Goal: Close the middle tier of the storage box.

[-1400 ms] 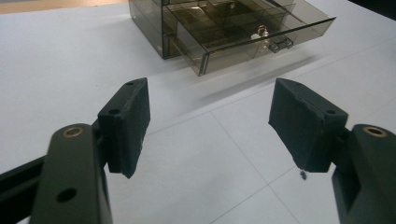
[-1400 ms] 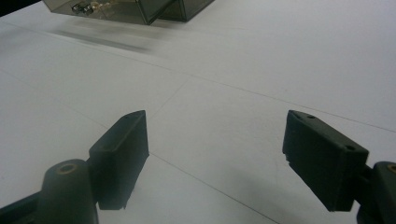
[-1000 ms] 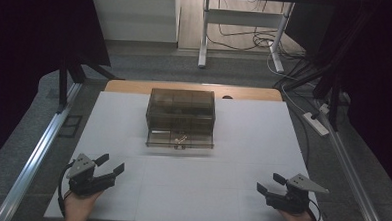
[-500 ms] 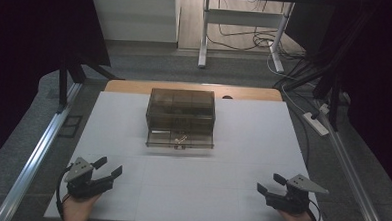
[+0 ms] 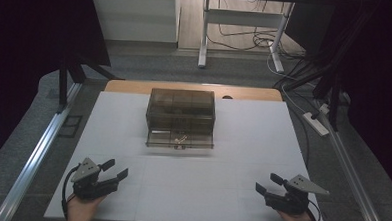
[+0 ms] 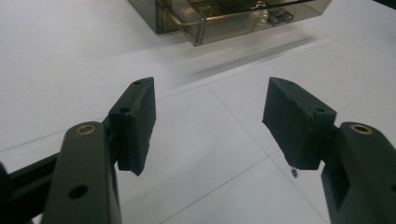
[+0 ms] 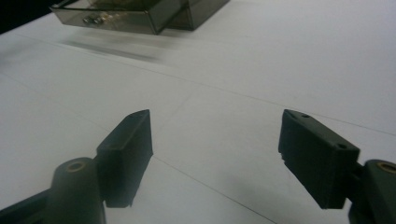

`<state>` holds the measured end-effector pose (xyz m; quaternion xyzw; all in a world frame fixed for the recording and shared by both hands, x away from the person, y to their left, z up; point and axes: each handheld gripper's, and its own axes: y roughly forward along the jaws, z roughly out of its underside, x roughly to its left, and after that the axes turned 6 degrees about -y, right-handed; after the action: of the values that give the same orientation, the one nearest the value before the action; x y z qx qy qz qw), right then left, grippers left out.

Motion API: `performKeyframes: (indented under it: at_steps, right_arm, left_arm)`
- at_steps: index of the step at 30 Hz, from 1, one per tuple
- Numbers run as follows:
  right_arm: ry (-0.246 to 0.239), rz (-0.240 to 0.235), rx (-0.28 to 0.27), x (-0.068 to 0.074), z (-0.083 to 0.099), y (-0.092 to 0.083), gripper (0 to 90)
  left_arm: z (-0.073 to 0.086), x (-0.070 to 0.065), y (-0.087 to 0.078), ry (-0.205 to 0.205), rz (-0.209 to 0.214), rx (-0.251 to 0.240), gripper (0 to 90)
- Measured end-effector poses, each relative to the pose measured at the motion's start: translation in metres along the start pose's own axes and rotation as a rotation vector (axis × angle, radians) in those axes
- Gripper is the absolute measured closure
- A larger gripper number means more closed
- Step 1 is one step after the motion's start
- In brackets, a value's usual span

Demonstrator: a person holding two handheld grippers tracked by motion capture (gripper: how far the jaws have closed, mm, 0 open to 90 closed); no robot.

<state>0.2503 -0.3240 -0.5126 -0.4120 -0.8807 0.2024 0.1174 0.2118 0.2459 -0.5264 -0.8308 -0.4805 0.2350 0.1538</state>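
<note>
Both tongs gape wide and empty, their jaws having just closed slightly. The left tongs (image 5: 112,169) and right tongs (image 5: 267,184) rest on the bench (image 5: 242,142), well apart from the drawer box (image 5: 180,110).

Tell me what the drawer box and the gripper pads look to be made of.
Drawer box: likely smoke-tinted clear plastic, glossy; its contents and inner partitions show through the walls. Left gripper pads: probably dark matte rubber or foam, since the edges look rough and slightly chipped. Right gripper pads look the same, though smoother.
</note>
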Motion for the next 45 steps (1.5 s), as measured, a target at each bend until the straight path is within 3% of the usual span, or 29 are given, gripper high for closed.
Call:
performKeyframes:
  at_steps: [5, 10, 21, 29, 35, 45]
  right_arm:
    - [0.006, -0.023, -0.027, 0.002, -0.001, 0.0, 29.6]
    - [-0.021, -0.023, -0.025, 0.008, -0.004, 0.003, 29.9]
    - [-0.058, -0.038, -0.052, 0.019, -0.01, 0.013, 27.3]
    - [-0.09, -0.063, -0.05, 0.027, -0.015, 0.026, 26.9]
    - [-0.068, -0.07, -0.057, 0.027, -0.016, 0.032, 27.0]
    - [-0.071, -0.097, -0.068, 0.034, -0.02, 0.046, 27.1]
  left_arm:
    - [-0.001, -0.005, 0.0, 0.01, 0.009, -0.018, 35.6]
    - [-0.002, -0.008, 0.004, 0.0, 0.034, -0.025, 36.1]
    - [-0.005, -0.017, 0.008, 0.011, 0.047, -0.046, 36.9]
    - [-0.007, -0.022, 0.016, 0.017, 0.074, -0.032, 38.4]
    - [-0.009, -0.026, 0.021, 0.026, 0.084, -0.025, 38.4]
    - [-0.012, -0.031, 0.03, 0.031, 0.103, -0.018, 38.5]
